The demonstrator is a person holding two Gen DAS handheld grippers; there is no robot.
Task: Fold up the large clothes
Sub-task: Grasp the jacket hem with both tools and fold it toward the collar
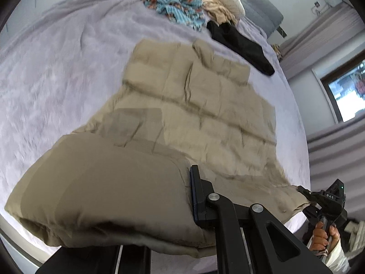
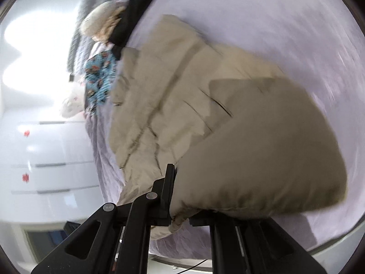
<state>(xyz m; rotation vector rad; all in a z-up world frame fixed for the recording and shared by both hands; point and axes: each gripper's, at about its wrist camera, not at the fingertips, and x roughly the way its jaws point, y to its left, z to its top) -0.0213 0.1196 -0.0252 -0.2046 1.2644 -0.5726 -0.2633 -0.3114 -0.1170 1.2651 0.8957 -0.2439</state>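
A large beige quilted vest (image 1: 196,105) lies spread on the lilac bed cover (image 1: 57,73). My left gripper (image 1: 182,196) is shut on the vest's near hem corner, and the lifted cloth hides its left finger. My right gripper (image 1: 306,195) shows at the lower right of the left wrist view, pinching the other hem corner. In the blurred right wrist view the vest (image 2: 182,86) stretches away, and my right gripper (image 2: 180,194) is shut on a raised fold of it that covers the right finger.
At the far end of the bed lie a blue patterned garment (image 1: 175,2), a cream fluffy garment (image 1: 223,2) and a black garment (image 1: 241,43). A window (image 1: 349,91) and curtains are on the right. White drawers (image 2: 45,159) stand beside the bed.
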